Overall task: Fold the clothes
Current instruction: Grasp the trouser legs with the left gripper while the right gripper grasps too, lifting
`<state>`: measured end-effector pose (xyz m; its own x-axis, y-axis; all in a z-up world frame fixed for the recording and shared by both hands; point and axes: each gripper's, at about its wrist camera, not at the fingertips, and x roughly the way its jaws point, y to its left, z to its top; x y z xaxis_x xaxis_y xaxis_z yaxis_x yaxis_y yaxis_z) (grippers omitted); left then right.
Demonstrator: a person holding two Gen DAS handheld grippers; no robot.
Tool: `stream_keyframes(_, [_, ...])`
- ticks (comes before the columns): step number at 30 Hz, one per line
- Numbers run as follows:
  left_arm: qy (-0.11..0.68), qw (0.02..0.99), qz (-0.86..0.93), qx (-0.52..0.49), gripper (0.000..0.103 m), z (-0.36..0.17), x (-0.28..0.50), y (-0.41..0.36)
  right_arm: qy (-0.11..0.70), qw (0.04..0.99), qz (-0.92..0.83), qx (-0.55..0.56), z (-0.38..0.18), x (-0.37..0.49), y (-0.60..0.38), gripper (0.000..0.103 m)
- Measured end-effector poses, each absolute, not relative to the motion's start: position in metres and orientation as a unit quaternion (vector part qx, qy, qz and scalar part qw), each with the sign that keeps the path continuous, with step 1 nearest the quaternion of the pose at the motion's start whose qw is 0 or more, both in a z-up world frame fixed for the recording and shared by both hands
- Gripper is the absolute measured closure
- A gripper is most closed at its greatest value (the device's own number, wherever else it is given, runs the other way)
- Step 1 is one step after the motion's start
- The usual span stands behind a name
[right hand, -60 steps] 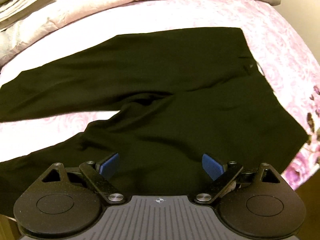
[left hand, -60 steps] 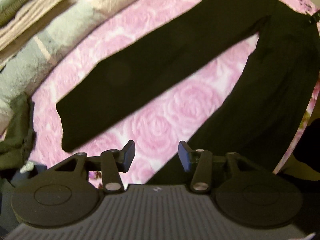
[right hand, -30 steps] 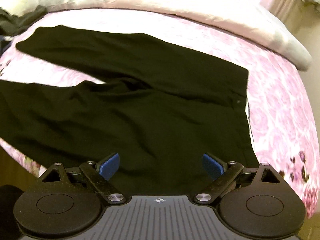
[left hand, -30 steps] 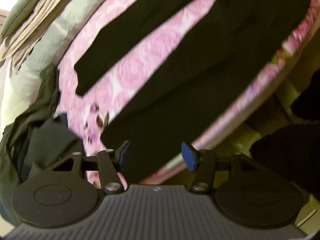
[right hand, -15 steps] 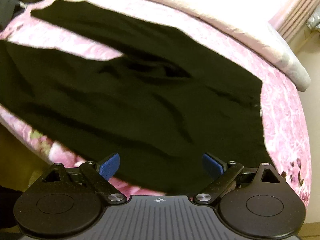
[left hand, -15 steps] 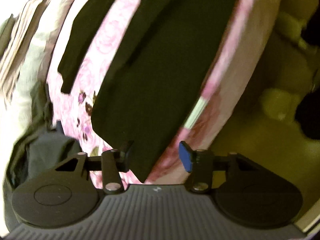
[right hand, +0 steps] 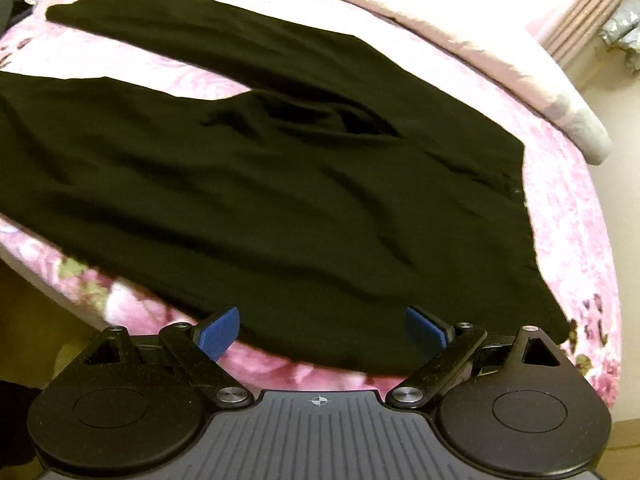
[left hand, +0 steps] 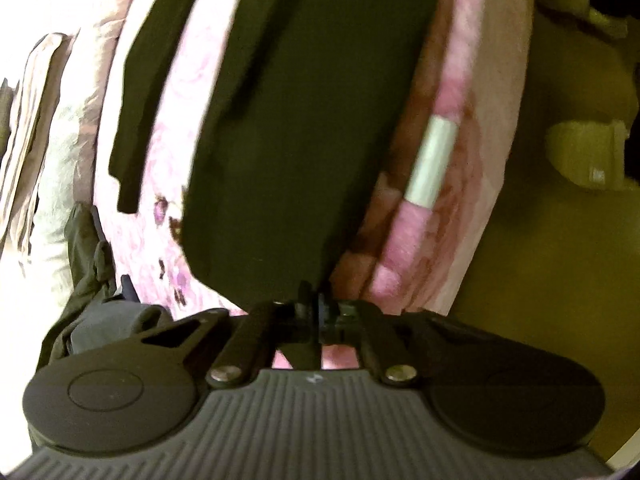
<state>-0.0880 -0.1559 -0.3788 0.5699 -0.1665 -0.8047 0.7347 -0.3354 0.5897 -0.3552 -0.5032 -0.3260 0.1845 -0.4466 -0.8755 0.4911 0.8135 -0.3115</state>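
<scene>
Black trousers (right hand: pixel 280 200) lie spread on the pink rose bedspread (right hand: pixel 568 208), legs running off to the left, waist at the right. In the left wrist view, the near trouser leg (left hand: pixel 288 140) ends at the bed's edge, and my left gripper (left hand: pixel 314 308) is shut on the corner of its hem. A strip of black cloth shows between the fingers. My right gripper (right hand: pixel 322 330) stands open over the near edge of the trousers by the waist. Its blue pads (right hand: pixel 218 332) are wide apart and press on nothing.
A heap of dark green and grey clothes (left hand: pixel 92 280) lies at the foot end beside the leg hems. A pale folded quilt (right hand: pixel 480 40) runs along the far side of the bed. The bed's side (left hand: pixel 432 160) drops to a yellowish floor (left hand: pixel 540 280).
My left gripper has dropped to the bed's edge, rolled, and shut on the hem of the near trouser leg. My right gripper has come lower toward the near edge and stayed open.
</scene>
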Motion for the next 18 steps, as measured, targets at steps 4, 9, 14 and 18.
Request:
stream_keyframes(4, [0.213, 0.565, -0.408, 0.685, 0.102, -0.347, -0.084, -0.165, 0.579, 0.766, -0.275, -0.058, -0.327, -0.37, -0.505, 0.011])
stream_keyframes(9, [0.251, 0.595, -0.384, 0.66, 0.102, -0.317, -0.079, -0.184, 0.601, 0.753, -0.214, -0.162, -0.343, -0.406, -0.51, 0.011])
stream_keyframes(14, [0.297, 0.612, -0.352, 0.643, 0.102, -0.308, -0.078, -0.204, 0.613, 0.728, -0.152, -0.267, -0.381, -0.441, -0.524, 0.011])
stream_keyframes(18, [0.309, 0.601, -0.329, 0.66, 0.102, -0.31, -0.081, -0.213, 0.61, 0.716, -0.132, -0.312, -0.408, -0.459, -0.542, 0.012])
